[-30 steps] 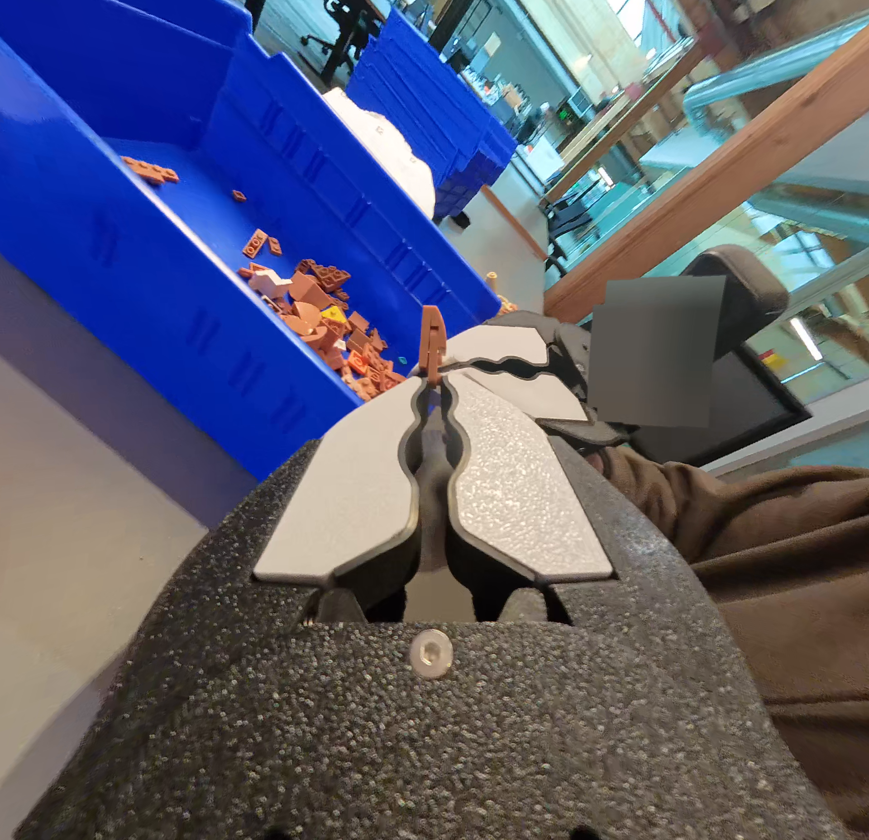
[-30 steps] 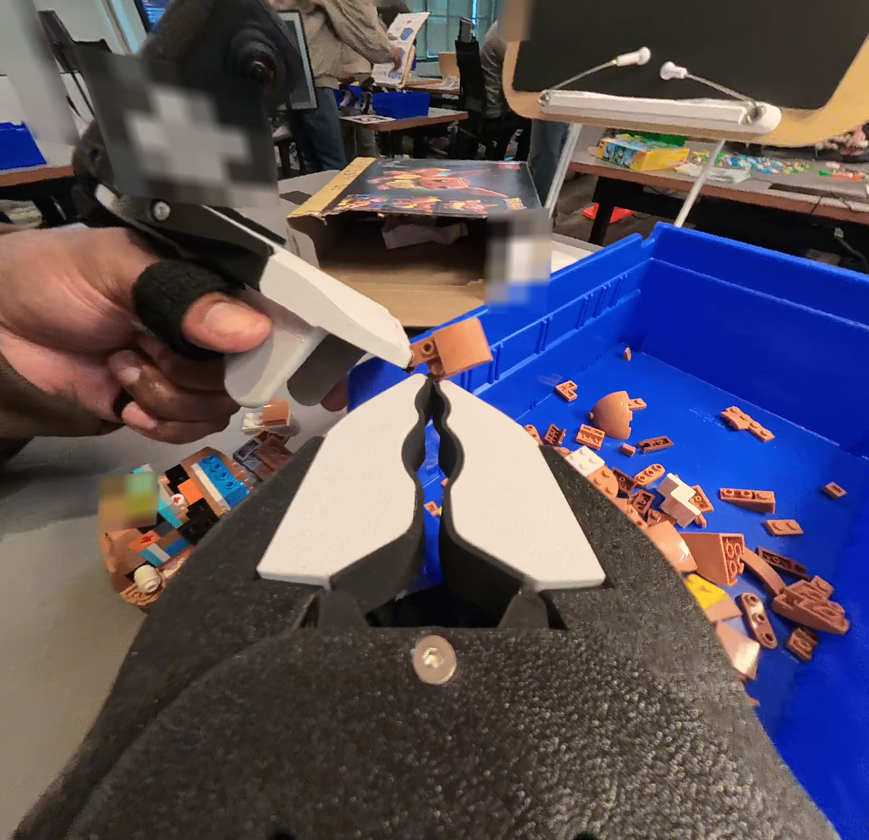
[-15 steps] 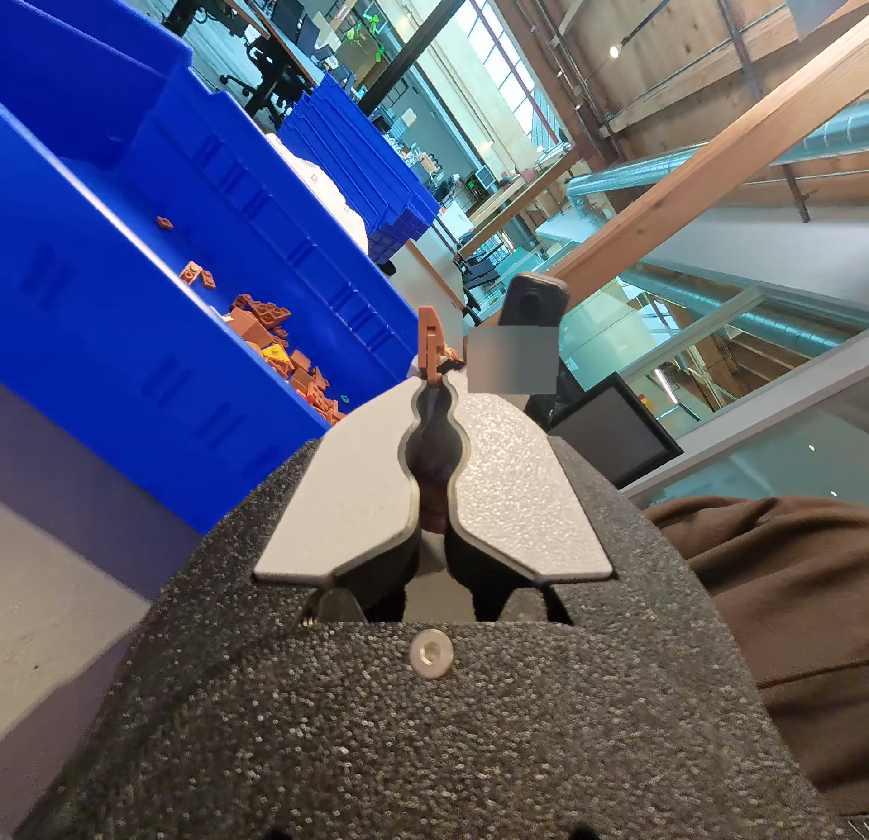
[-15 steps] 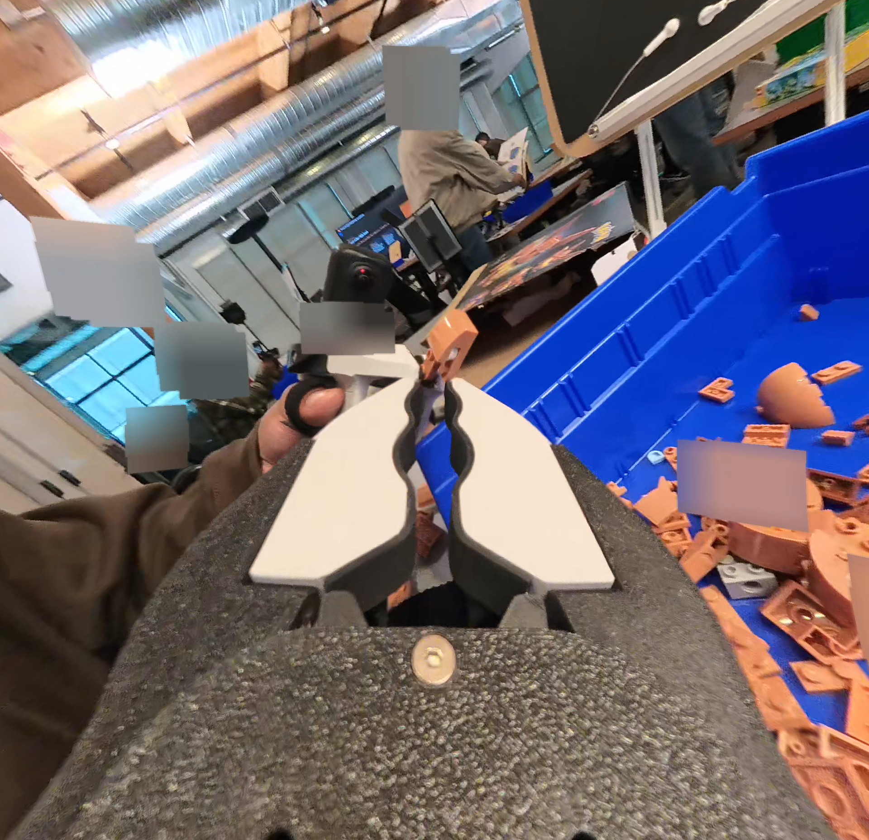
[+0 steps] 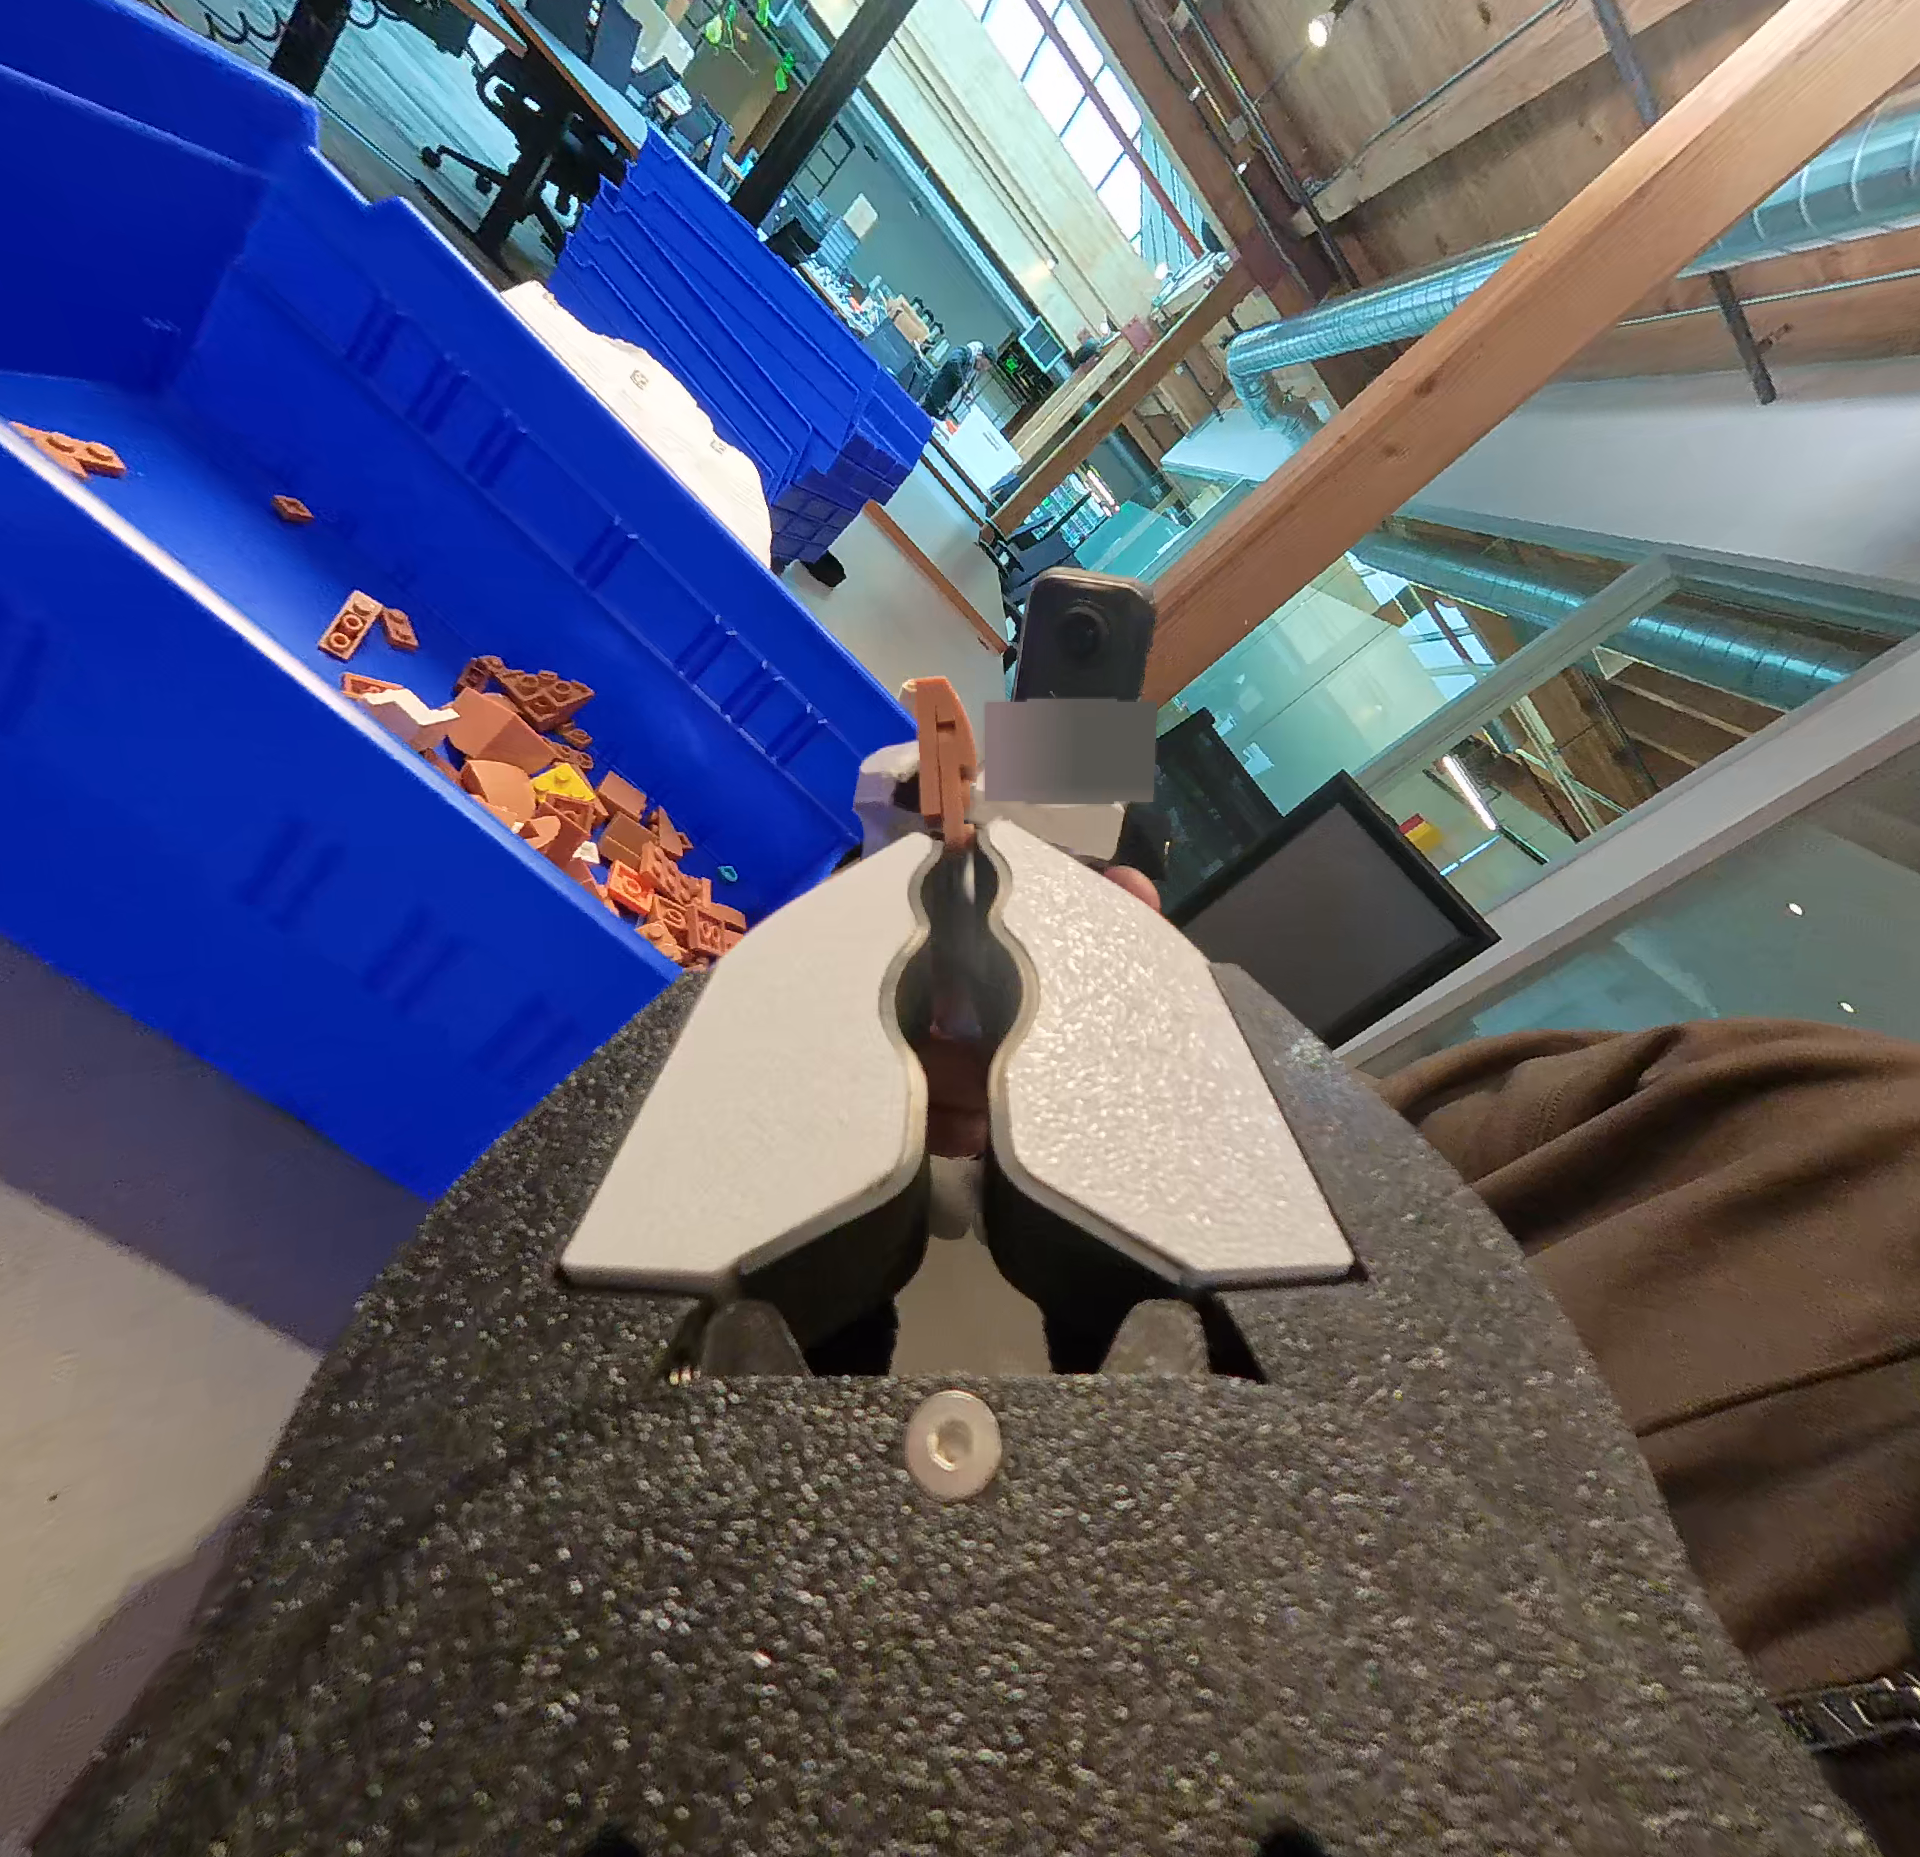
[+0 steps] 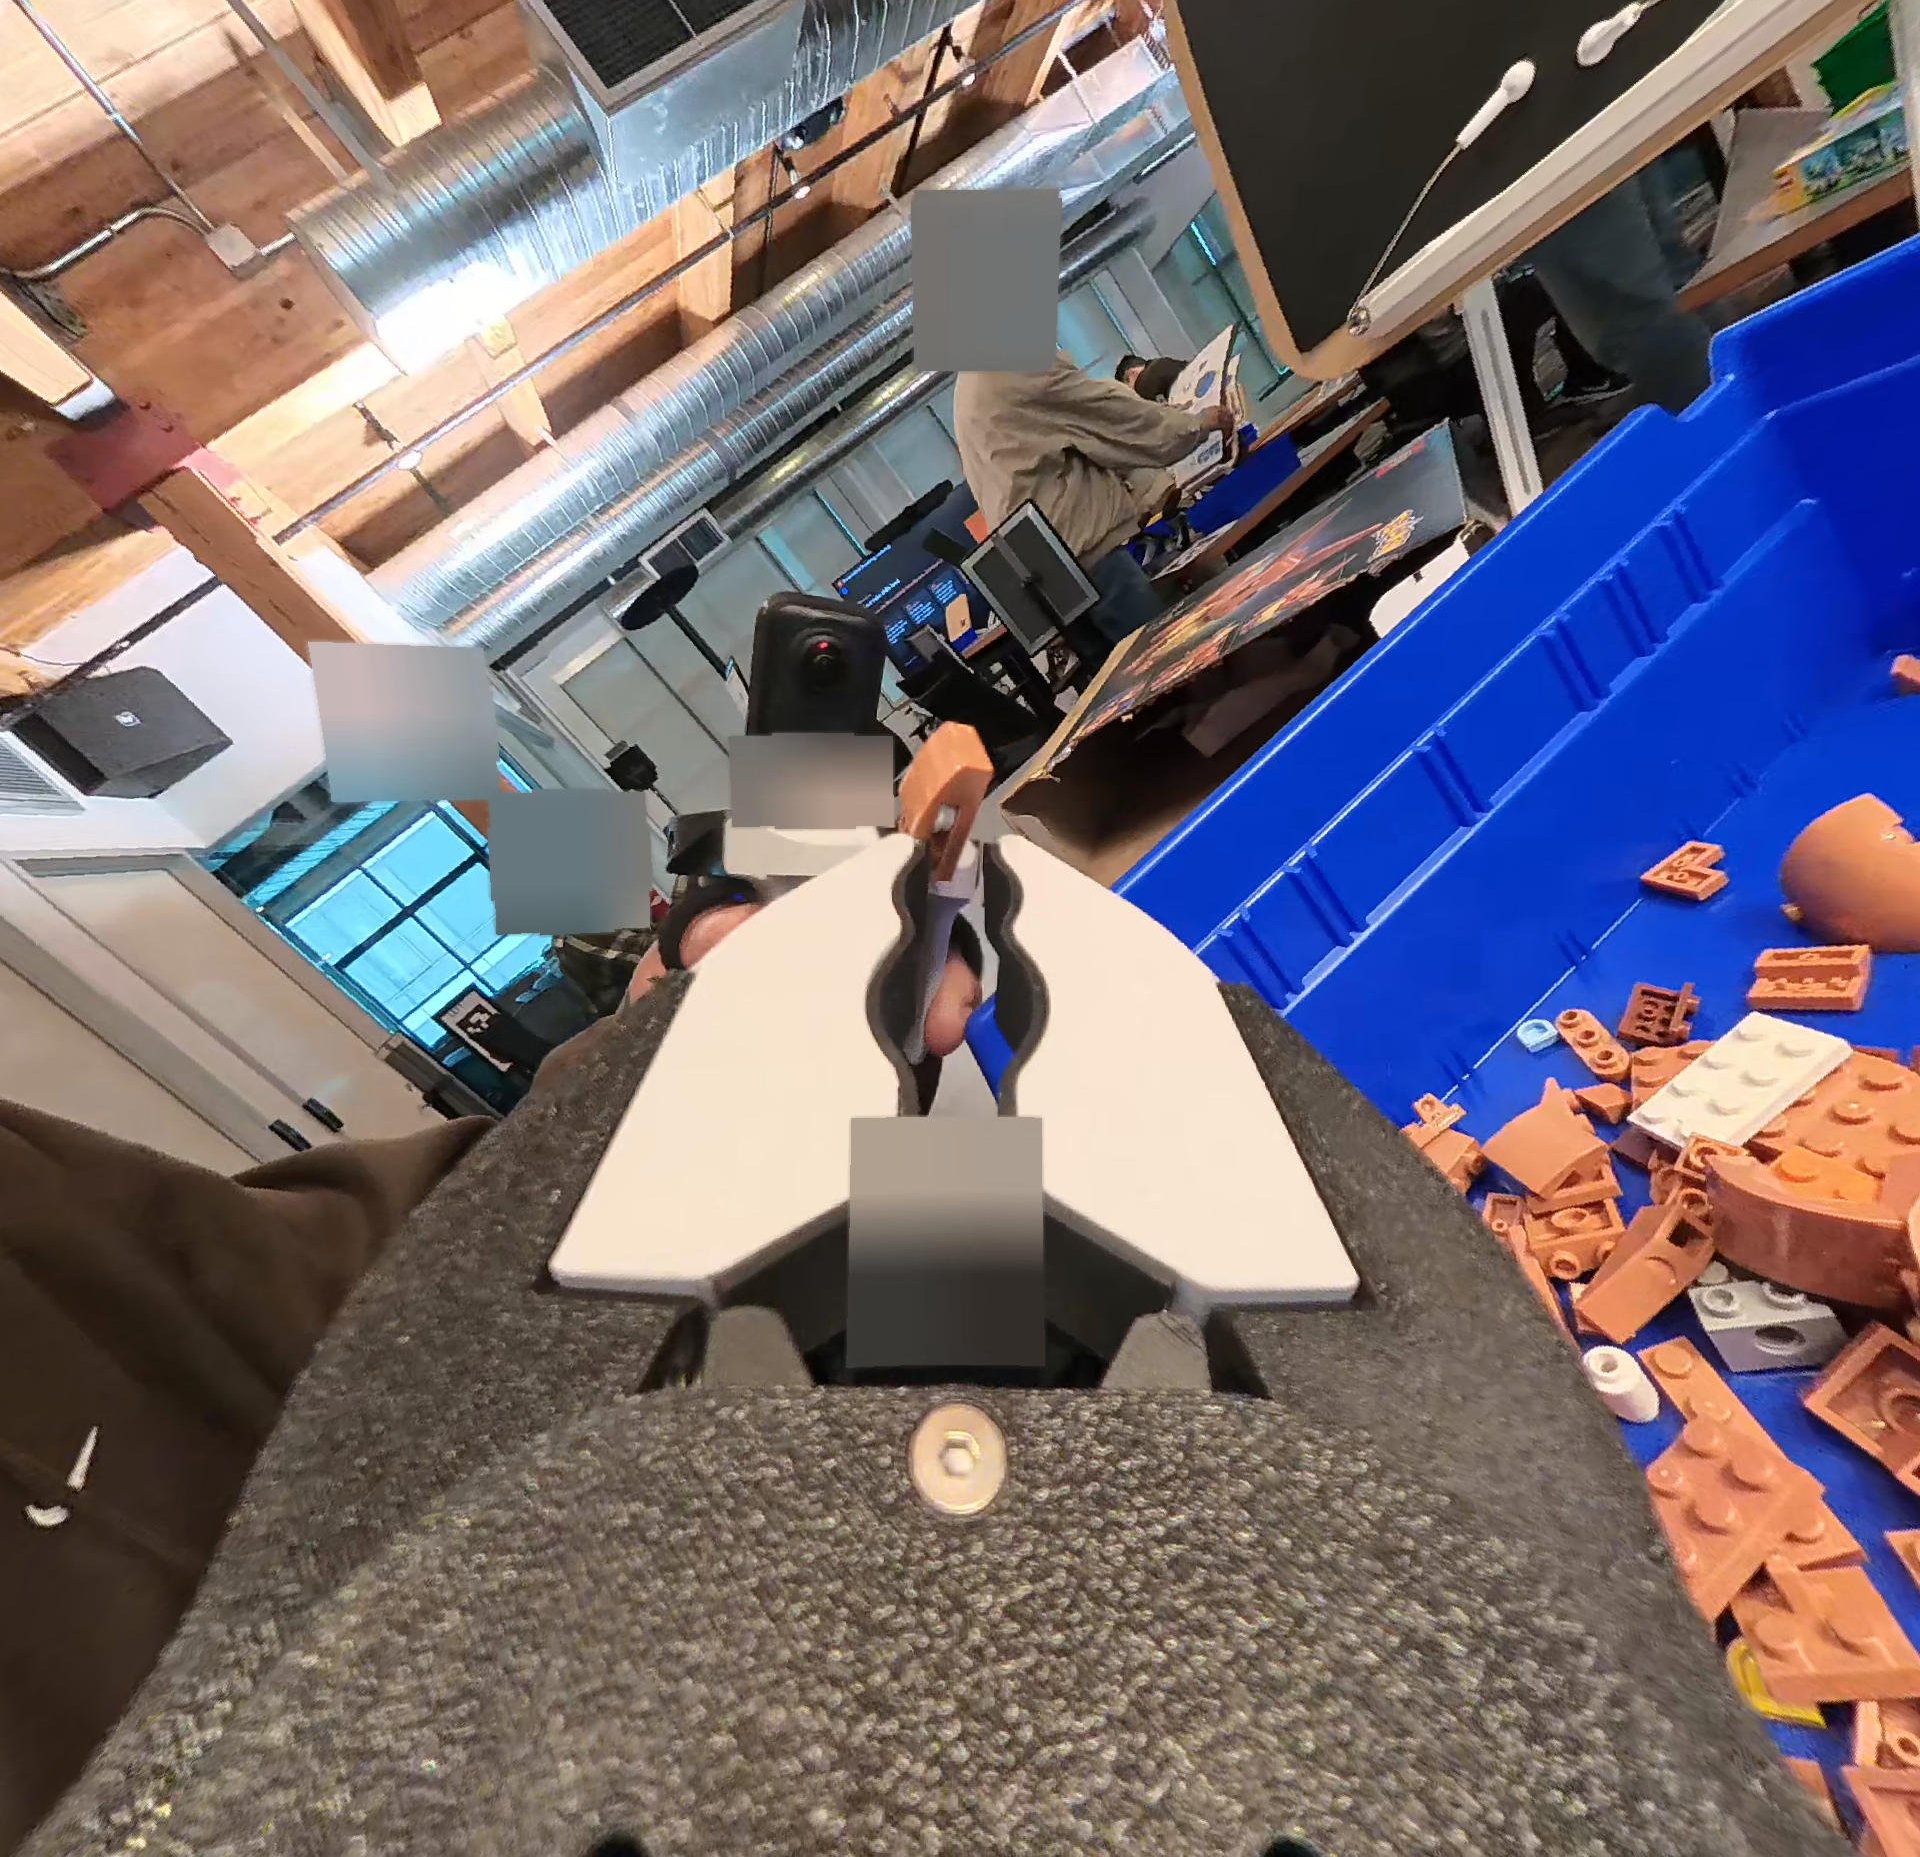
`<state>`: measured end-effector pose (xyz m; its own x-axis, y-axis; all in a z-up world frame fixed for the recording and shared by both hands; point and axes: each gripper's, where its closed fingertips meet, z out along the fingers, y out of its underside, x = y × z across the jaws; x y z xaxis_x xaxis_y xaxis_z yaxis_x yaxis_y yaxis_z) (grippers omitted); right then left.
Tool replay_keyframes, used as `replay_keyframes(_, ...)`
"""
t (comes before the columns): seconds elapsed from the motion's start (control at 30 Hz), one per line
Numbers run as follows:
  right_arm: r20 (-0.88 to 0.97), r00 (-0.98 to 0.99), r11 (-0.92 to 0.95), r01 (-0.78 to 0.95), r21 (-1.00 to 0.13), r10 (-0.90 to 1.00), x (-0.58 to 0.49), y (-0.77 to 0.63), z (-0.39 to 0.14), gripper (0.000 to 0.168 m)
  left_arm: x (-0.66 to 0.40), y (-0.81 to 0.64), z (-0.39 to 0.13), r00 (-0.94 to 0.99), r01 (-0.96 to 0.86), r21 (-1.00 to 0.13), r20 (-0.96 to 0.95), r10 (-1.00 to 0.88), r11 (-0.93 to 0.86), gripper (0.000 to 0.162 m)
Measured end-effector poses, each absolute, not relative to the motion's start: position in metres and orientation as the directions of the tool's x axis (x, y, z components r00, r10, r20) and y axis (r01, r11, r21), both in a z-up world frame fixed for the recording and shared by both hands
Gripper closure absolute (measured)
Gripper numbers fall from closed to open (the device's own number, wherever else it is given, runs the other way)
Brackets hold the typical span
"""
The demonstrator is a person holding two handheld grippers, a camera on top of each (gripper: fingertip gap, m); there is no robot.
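Observation:
My left gripper (image 5: 958, 843) is shut on a small orange-brown brick (image 5: 938, 742), seen edge-on and standing up from the tips. The right gripper's white fingers (image 5: 1081, 822) flank the same brick from the far side. In the right wrist view the brick (image 6: 948, 781) sits at the tips of my right gripper (image 6: 954, 851), whose jaws are nearly closed on its lower end. The left gripper's white finger (image 6: 800, 846) meets it from the left. Both grippers are raised and face each other beside the blue bin (image 5: 312, 872).
The blue bin (image 6: 1455, 768) holds several loose orange-brown bricks (image 6: 1714, 1184), which also show in the left wrist view (image 5: 582, 799). Stacked blue bins (image 5: 748, 353) stand behind it. A cardboard box (image 6: 1247, 644), a dark monitor (image 5: 1330, 924) and a brown sleeve (image 5: 1662, 1288) are close by. My left and right fingertips are right by each other.
Both grippers have tilted upward and stayed together. The right gripper's tips, just below the brick a second ago, are now around its lower end. The left gripper still holds the brick.

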<state>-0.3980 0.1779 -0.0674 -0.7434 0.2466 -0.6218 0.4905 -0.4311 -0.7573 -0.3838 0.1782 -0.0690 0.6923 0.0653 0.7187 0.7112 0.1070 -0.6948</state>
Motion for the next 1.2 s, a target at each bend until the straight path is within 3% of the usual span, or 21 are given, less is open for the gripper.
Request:
replay_keyframes(0.57, -0.603, -0.762, -0.437, 0.472, -0.766, 0.234, -0.394, 0.172, -0.068, 0.163, -0.379, 0.178, -0.071, 0.691, 0.718, -0.691, 0.722, 0.039, 0.083, 0.158)
replay_keyframes(0.8, -0.407, -0.819, -0.387, 0.251, -0.888, 0.404, -0.39, 0.172, -0.065, 0.164, -0.377, 0.175, -0.074, 0.718, 0.695, -0.718, 0.696, -0.004, 0.037, 0.156)
replay_keyframes(1.03, -0.37, -0.824, -0.452, 0.159, -0.878, 0.428, -0.384, 0.181, -0.054, 0.165, -0.382, 0.167, -0.067, 0.739, 0.673, -0.736, 0.672, -0.043, 0.074, 0.151)
replay_keyframes(1.2, -0.268, -0.829, -0.401, 0.058, -0.914, 0.492, -0.379, 0.18, -0.047, 0.164, -0.384, 0.167, -0.062, 0.8, 0.596, -0.797, 0.599, 0.001, 0.096, 0.148)
